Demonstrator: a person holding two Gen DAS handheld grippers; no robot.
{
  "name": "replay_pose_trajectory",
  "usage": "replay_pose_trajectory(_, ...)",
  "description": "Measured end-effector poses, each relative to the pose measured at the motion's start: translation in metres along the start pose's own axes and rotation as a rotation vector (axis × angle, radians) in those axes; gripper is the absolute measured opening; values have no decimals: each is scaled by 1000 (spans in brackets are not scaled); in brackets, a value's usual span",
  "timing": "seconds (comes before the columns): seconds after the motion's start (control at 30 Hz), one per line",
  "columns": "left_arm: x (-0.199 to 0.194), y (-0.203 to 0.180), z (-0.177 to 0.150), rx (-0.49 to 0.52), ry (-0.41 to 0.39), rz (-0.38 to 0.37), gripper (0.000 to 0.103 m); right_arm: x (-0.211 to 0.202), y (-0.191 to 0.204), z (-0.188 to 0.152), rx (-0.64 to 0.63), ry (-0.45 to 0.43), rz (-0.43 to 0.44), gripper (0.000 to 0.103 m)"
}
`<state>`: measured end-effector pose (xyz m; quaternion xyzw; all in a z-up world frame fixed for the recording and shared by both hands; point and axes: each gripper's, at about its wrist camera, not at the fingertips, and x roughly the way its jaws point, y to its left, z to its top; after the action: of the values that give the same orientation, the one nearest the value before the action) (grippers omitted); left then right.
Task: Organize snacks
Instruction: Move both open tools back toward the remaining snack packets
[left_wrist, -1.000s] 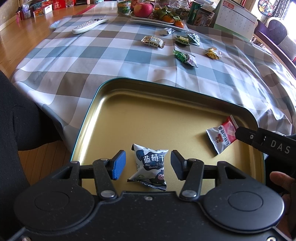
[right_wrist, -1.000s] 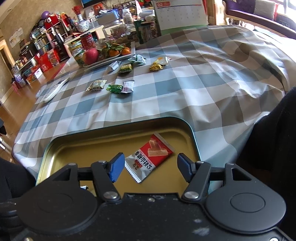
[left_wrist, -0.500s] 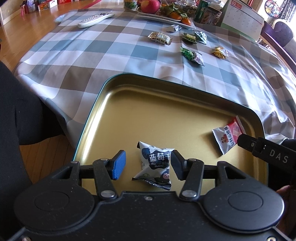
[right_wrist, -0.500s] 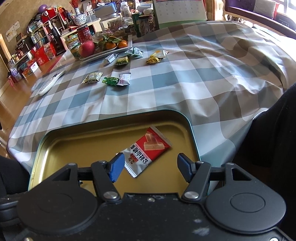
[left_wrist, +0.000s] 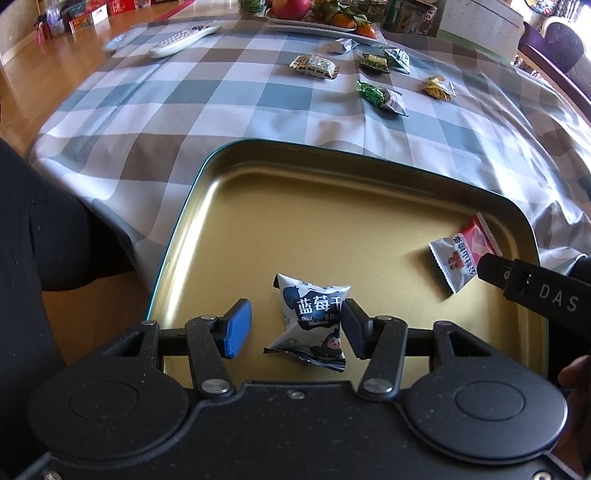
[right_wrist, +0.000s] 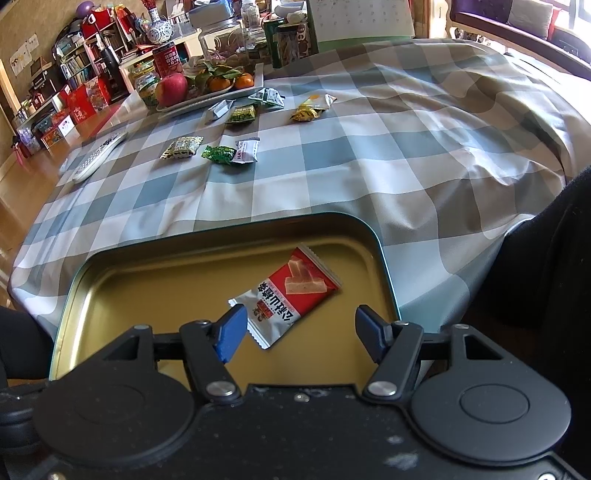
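Note:
A gold tin tray (left_wrist: 332, 206) with a teal rim sits at the near edge of the checked tablecloth; it also shows in the right wrist view (right_wrist: 147, 280). A blue-and-white dried-blueberry packet (left_wrist: 312, 321) lies in it, loose, just ahead of my open left gripper (left_wrist: 295, 326). A red-and-silver snack packet (right_wrist: 286, 295) lies in the tray's right part, also in the left wrist view (left_wrist: 461, 254), loose in front of my open right gripper (right_wrist: 301, 330). Several small snack packets lie farther back on the cloth, such as a green one (right_wrist: 219, 153).
A white remote (left_wrist: 184, 35) lies at the far left of the cloth. A white fruit plate (right_wrist: 255, 79) with an apple and oranges, jars and a calendar stand at the back. The person's dark sleeves flank the tray.
Both grippers have pulled back and up a little from the tray. Both packets lie where they were, and both grippers stay open.

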<state>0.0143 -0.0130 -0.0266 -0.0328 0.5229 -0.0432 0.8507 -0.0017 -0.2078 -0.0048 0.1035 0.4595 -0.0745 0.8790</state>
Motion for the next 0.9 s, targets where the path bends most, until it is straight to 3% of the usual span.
replay_pose_trajectory(0.5, -13, -6, 8, 24, -40, 40, 59, 1, 0, 0, -3, 27, -10, 68)
replay_pose_trajectory(0.7, -17, -5, 39, 33, -52, 30, 58, 6, 3, 3, -30, 78, -22, 69)
replay_pose_trajectory(0.9, -13, -3, 93, 24, -64, -3, 58, 10, 7, 20, -48, 109, -21, 69)
